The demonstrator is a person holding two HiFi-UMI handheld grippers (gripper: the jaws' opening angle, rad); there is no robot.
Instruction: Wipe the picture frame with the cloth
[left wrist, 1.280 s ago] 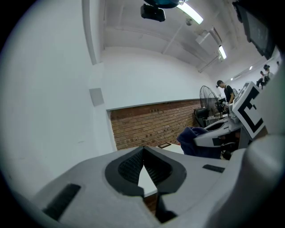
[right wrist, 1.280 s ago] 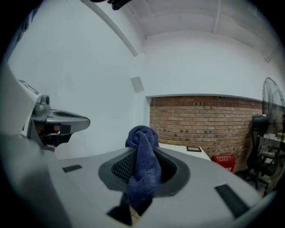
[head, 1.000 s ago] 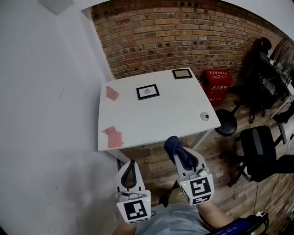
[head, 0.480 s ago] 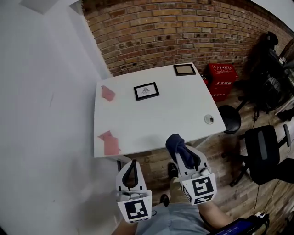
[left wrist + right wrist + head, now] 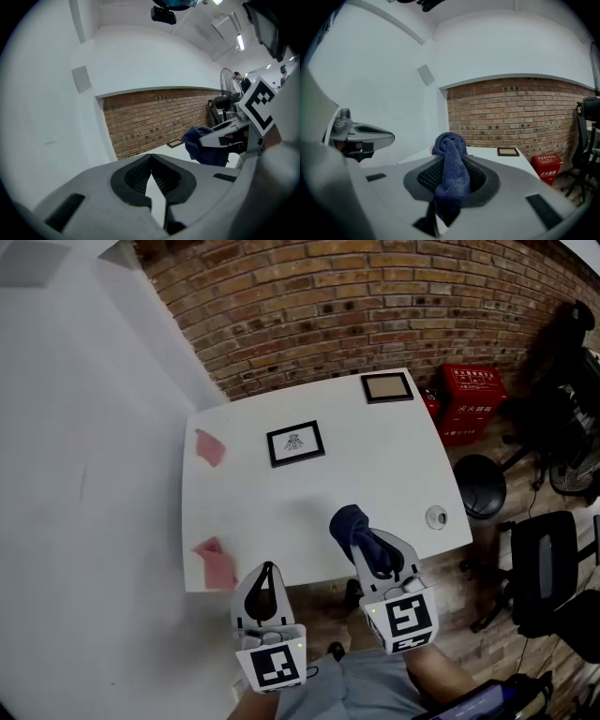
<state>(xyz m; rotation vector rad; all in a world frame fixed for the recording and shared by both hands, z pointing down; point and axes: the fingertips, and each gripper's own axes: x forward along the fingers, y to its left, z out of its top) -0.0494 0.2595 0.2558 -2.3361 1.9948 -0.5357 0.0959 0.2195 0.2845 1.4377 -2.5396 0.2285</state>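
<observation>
At the near edge of the white bench point(image 5: 375, 474), the right claw point(image 5: 366, 547) grips a dark blue cloth point(image 5: 352, 524); the left claw point(image 5: 267, 570) is closed, empty. The black picture frame point(image 5: 295, 442) lies flat well ahead, so it seems best to reach forward, then press the cloth down flat.

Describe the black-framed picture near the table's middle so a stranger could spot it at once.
Find the white table in front of the brick wall. Near its middle, a little toward the wall, a black picture frame lies flat. Unlike the other frame at the far right corner, whose inside is brownish, this one holds a white sheet with a small dark drawing.
</observation>
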